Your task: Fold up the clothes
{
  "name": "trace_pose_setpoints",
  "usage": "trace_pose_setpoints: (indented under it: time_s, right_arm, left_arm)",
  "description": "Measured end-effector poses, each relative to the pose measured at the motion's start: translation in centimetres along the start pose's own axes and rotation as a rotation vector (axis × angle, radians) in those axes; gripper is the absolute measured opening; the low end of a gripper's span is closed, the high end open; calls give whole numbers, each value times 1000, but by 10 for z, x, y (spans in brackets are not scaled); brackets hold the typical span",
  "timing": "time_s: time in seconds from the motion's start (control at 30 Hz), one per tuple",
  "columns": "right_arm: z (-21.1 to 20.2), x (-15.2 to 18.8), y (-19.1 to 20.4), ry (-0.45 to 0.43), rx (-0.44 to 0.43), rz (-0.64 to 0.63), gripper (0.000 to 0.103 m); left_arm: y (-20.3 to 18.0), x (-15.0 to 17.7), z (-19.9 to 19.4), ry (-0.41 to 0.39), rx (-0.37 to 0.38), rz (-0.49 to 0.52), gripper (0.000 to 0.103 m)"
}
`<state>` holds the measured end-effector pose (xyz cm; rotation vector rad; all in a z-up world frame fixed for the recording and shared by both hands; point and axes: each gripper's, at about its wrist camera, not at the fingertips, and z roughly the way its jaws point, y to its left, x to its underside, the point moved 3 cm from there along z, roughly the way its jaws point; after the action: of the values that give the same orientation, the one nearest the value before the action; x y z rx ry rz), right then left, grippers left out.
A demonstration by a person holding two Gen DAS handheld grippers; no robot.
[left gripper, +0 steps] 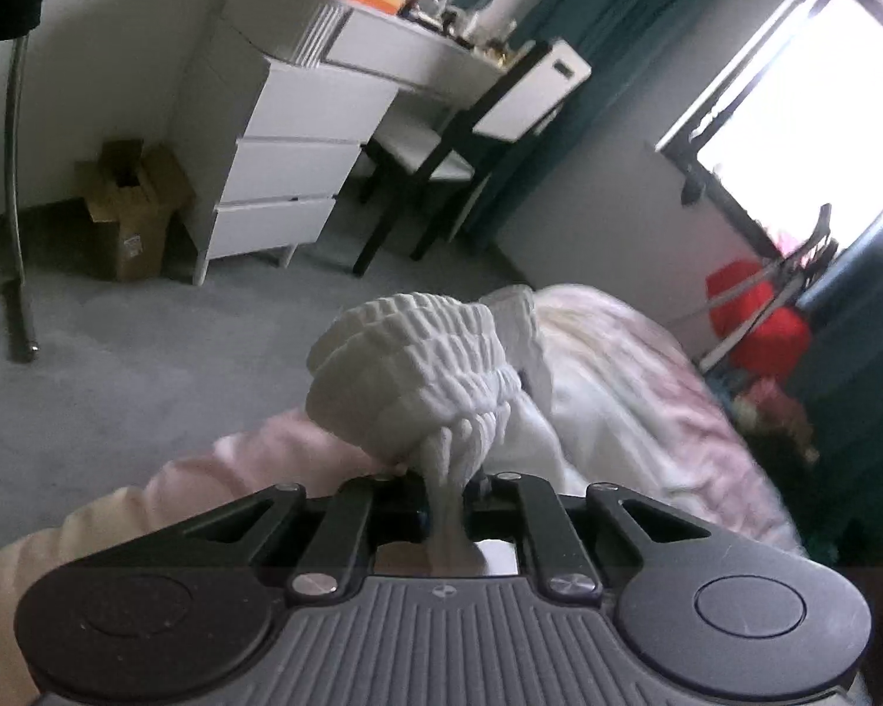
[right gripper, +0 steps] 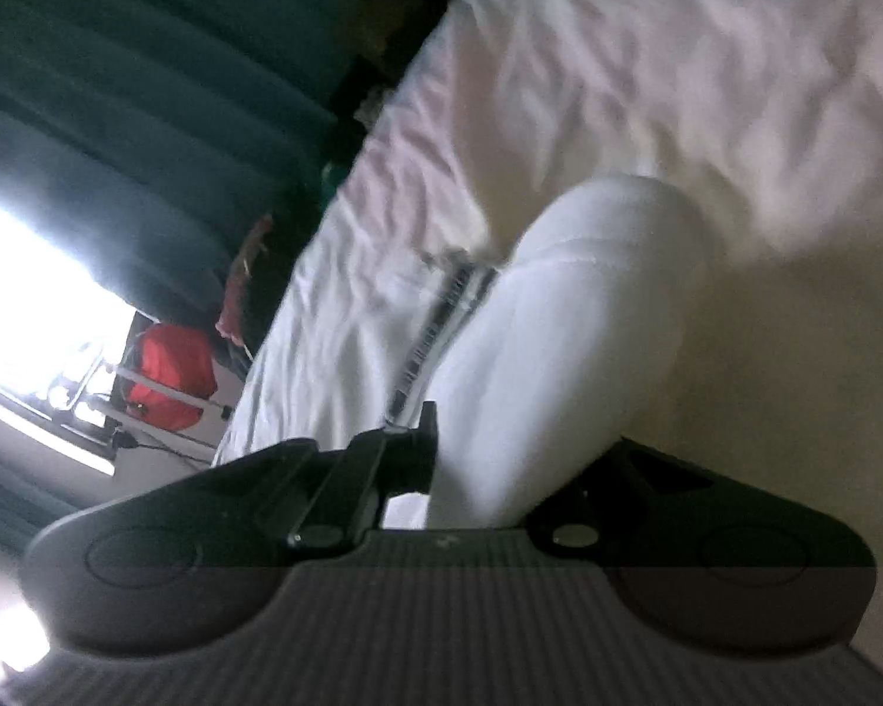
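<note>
A white garment with a ribbed, gathered edge (left gripper: 418, 365) bunches up in front of my left gripper (left gripper: 444, 500), which is shut on a pinch of it and holds it above the bed. In the right wrist view the same white garment (right gripper: 535, 365) shows as smooth cloth with a black-and-white striped tape (right gripper: 441, 317) along it. My right gripper (right gripper: 471, 470) is shut on this cloth; its right finger is hidden behind the fabric. Both grippers hold the garment over the pale pink bedspread (left gripper: 647, 388).
The bed (right gripper: 618, 88) with its crumpled pink-white cover fills the near area. Beyond lie grey carpet, a white drawer unit (left gripper: 282, 135), a desk with a black chair (left gripper: 441, 153), a cardboard box (left gripper: 129, 206), a metal pole (left gripper: 15, 176), teal curtains and a bright window (left gripper: 806, 117).
</note>
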<state>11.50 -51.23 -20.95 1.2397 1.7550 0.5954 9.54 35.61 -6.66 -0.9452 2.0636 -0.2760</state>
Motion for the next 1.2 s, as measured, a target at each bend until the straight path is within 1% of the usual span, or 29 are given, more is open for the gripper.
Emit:
trace_pose_setpoints:
  time_s: [0.07, 0.13, 0.2, 0.3, 0.37, 0.43, 0.5, 0.57, 0.63, 0.7, 0.77, 0.9, 1.03, 1.13, 1.2]
  right_arm:
    - [2, 2, -4, 8, -6, 14, 12]
    - [3, 4, -7, 9, -16, 42, 12]
    - [5, 7, -10, 16, -24, 61, 13]
    - [7, 7, -18, 43, -29, 89, 14]
    - [9, 7, -21, 64, -39, 97, 14]
    - [9, 7, -21, 78, -53, 98, 14]
    - [9, 7, -22, 83, -64, 102, 14]
    - [11, 7, -23, 85, -72, 112, 15]
    - [12, 7, -23, 89, -76, 109, 15]
    - [14, 6, -23, 93, -79, 103, 15]
    - [15, 6, -21, 95, -79, 89, 15]
    - [13, 6, -21, 93, -81, 76, 15]
    - [12, 5, -22, 90, -87, 74, 15]
    - [8, 5, -21, 66, -80, 65, 15]
    - [6, 5, -17, 46, -85, 55, 15]
  left_arm:
    - [7, 7, 1, 3, 9, 1, 14]
    - [11, 13, -1, -3, 2, 12, 17]
    - [15, 21, -5, 13, -15, 15, 21]
    - [17, 32, -12, 36, -44, 23, 33]
    - [16, 39, -20, 29, -68, 64, 50]
    - [13, 49, -30, 21, -95, 118, 55]
    - [7, 59, -40, 11, -106, 180, 58]
    - [-2, 69, -52, -3, -110, 245, 65]
    - [-18, 78, -61, -18, -104, 316, 69]
    - [-39, 83, -72, -50, -85, 361, 71]
    - [-64, 88, -81, -74, -43, 398, 74]
    - [-125, 113, -88, -78, 28, 507, 75]
    - [-179, 153, -79, -40, 83, 557, 76]
    - [-207, 183, -62, -22, 87, 602, 76]
    - [-217, 199, -48, -15, 82, 625, 76]
